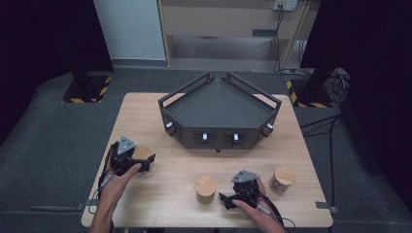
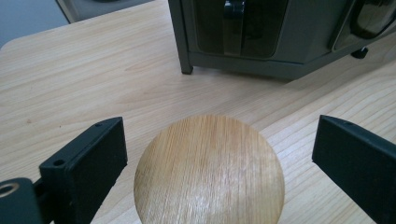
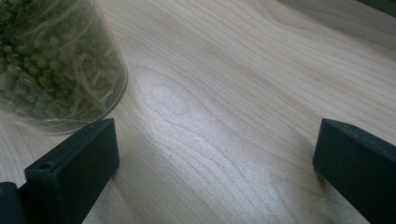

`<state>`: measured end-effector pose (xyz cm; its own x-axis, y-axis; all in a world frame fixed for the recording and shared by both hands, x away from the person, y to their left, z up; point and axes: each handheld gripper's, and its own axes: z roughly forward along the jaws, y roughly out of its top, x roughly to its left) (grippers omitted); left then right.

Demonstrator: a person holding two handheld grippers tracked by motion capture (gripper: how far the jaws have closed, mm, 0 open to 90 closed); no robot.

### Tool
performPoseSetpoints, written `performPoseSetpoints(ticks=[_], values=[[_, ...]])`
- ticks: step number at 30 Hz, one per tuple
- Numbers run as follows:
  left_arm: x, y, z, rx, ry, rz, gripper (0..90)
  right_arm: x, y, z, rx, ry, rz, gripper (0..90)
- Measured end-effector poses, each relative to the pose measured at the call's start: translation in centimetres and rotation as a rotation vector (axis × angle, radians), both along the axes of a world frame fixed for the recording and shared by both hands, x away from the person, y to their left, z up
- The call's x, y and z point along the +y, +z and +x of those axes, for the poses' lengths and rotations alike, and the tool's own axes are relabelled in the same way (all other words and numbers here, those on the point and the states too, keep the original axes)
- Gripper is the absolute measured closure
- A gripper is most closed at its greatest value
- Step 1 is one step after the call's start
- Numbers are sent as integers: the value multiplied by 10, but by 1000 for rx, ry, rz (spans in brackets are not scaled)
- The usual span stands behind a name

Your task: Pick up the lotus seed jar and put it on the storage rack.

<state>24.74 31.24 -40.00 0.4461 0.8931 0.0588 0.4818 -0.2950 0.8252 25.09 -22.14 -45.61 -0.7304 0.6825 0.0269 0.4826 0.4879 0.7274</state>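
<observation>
The left gripper (image 1: pixel 137 162) is hovering near the table's (image 1: pixel 160 194) left edge, its jaws spread wide on either side of a wood-lidded jar (image 2: pixel 209 170), not touching it; the lid is sitting centred between them in the left gripper view; the right gripper (image 1: pixel 228 200) is resting low near the front edge, jaws standing wide apart over bare wood, holding nothing; a second jar (image 1: pixel 205 189) of green beans is standing just beside it; a third jar (image 1: pixel 283 179) is sitting toward the right edge; a dark tray (image 1: pixel 219 104) is occupying the back middle
</observation>
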Motion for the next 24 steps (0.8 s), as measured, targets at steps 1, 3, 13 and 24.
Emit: performPoseSetpoints(ticks=[1, 3, 13, 24], values=[[0, -1, 0, 1, 1, 0, 22, 0, 0, 0, 0, 0, 0, 4], [2, -5, 0, 3, 6, -3, 23, 0, 0, 0, 0, 0, 0, 4], [2, -21, -1, 8, 15, -9, 55, 0, 0, -1, -1, -3, 0, 4], [2, -30, 1, 18, 44, -25, 225, 1, 0, -1, 0, -6, 0, 4]])
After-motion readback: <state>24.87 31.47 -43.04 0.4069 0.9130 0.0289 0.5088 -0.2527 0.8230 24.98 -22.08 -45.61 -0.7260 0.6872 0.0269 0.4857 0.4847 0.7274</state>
